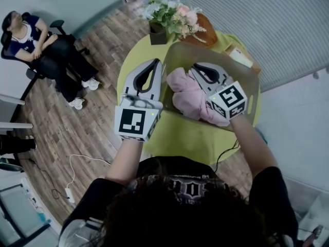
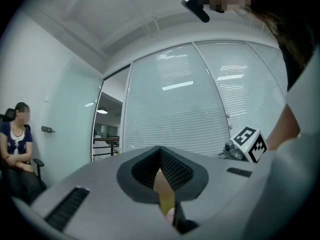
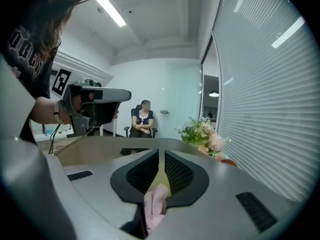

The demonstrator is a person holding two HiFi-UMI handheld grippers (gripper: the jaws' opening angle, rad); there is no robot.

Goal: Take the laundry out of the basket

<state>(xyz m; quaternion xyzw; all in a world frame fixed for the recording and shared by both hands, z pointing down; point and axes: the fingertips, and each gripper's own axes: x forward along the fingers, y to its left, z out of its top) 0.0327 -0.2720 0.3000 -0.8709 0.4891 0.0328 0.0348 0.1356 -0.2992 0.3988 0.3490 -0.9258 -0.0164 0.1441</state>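
The right gripper (image 1: pixel 197 67), jaws closed, hangs over the laundry (image 1: pixel 185 94) in the basket (image 1: pixel 221 55), seemingly poised to grab it. The left gripper (image 1: pixel 156 62) waits alongside, closed too.

Both arms stretched forward from the bottom of the frame. Left gripper (image 1: pixel 154 63) sits centre-left, pointing level, fingers (image 2: pixel 174 170) pressed together. Right gripper (image 1: pixel 197 67), centre-right, tips down a bit, fingers pinching pink cloth (image 3: pixel 155 204).

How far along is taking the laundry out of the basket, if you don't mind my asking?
Done: nothing is out yet; the pink garment lies in the basket. In hand: the right gripper is shut on a fold of it. Left: lifting it clear of the basket.
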